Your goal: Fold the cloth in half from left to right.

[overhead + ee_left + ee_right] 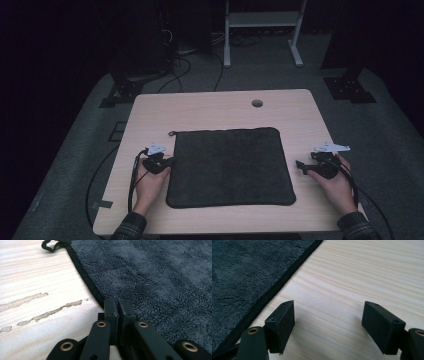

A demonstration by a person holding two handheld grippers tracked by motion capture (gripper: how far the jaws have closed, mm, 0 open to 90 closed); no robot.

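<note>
two grippers: left gripper jaws pinching fuzzy dark towel hem; right gripper jaws spread over woodgrain table

You will find no readable text, label, brand, number or sign on anything in these views, on any surface at all.

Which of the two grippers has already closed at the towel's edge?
The left gripper: its jaws are shut at the border of the dark towel. The right gripper stands open over bare table, beside the towel's other edge.
</note>
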